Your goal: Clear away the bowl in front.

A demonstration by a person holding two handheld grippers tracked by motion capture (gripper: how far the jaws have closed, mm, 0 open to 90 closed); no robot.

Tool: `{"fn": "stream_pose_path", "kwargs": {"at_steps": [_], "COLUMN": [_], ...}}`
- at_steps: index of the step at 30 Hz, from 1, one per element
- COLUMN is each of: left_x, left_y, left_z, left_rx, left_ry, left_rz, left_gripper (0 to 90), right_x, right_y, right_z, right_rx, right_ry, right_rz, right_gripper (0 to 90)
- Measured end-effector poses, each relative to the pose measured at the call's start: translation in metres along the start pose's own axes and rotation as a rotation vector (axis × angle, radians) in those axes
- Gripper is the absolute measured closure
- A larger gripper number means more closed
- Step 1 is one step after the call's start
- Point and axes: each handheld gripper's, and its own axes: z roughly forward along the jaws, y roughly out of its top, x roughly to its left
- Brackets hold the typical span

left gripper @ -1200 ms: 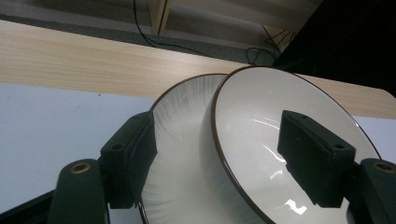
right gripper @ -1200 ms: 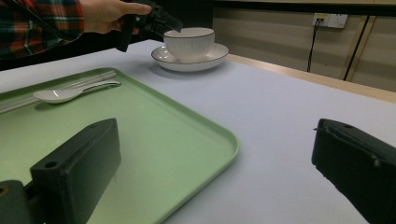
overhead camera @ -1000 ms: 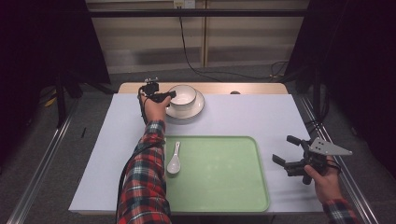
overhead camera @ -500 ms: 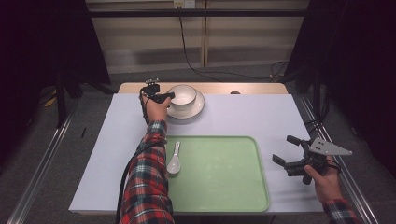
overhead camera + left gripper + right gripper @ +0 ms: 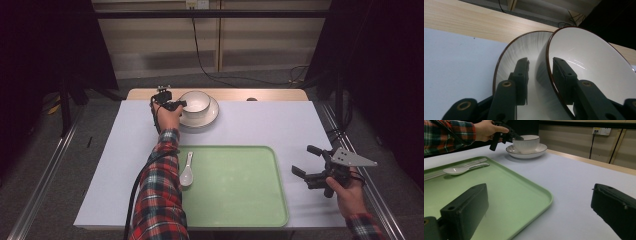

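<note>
Both jaws of the left hand-held gripper straddle the bowl rim, closing — contact unclear.

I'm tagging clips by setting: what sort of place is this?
Likely a staged recording bench, not a home: a table under a plain white sheet, dark curtains on both sides, metal floor rails alongside.

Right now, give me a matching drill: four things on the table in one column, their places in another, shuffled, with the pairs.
Things:
1. bowl
2. spoon
3. left gripper
4. right gripper

Places:
A. at the tray's left edge
B. on the plate
C. open, right of the tray
D. jaws astride the bowl's rim

Pairs: 1-B, 2-A, 3-D, 4-C
</note>
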Motion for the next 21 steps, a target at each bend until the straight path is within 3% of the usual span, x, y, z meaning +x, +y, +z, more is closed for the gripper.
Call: {"fn": "stream_pose_path", "kwargs": {"at_steps": [2,10,13,21], "left_x": [-0.0017,-0.0041,-0.0045,-0.0028], "left_y": [-0.0001,0.0005,0.0003,0.0026], "left_z": [0.0003,0.0017,0.0021,-0.0018], "left_rx": [-0.002,0.019,0.023,0.07], "left_ry": [0.004,0.023,0.026,-0.004], "left_rz": [0.012,-0.013,0.003,-0.027], "left_gripper": [71.1,78.4,78.4,81.6], "right_x": [0.0004,0.0008,0.0008,0.0006], "right_y": [0.0003,0.0003,0.0004,0.0004], "right_z": [0.0004,0.0007,0.0009,0.0011], "right_rx": [-0.003,0.001,0.003,0.001], "right_ry": [0.001,-0.001,0.007,0.004], "right_rz": [0.003,0.005,-0.001,-0.002], "right_gripper": [0.6,0.6,0.6,0.6]}}
